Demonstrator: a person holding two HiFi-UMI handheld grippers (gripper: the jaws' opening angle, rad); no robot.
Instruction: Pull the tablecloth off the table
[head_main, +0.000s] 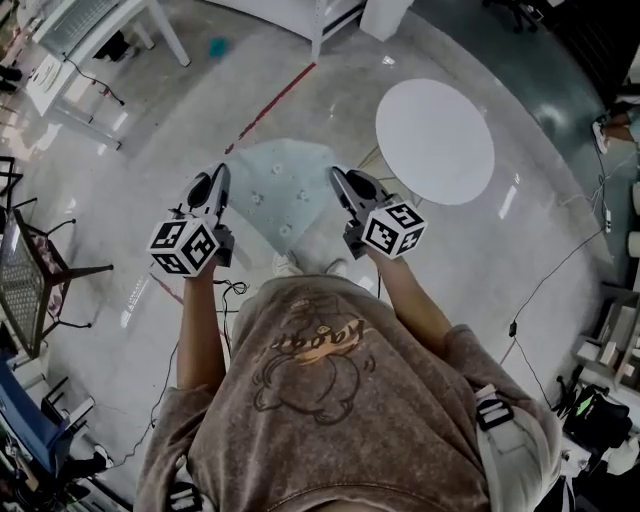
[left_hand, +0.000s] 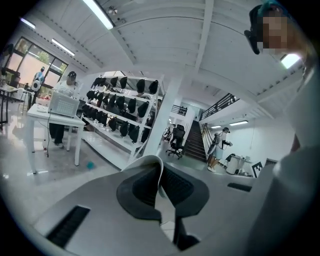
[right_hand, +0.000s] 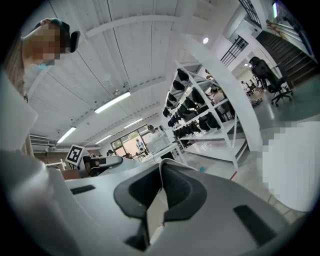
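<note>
1 tablecloth (head_main: 280, 188) pinched by left tool (head_main: 221, 176), right tool (head_main: 337, 177), beside table (head_main: 435, 140).

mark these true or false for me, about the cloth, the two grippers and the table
1. The left gripper and the right gripper are both shut on the tablecloth. True.
2. The tablecloth covers the round table. False: the table's white top is bare, and the cloth is held between the two grippers, off to one side of it.
3. In the head view the round table lies to the right of the right gripper. True.
4. The left gripper is open with nothing between its jaws. False: the left gripper view shows a thin edge of cloth pinched between its closed jaws.
</note>
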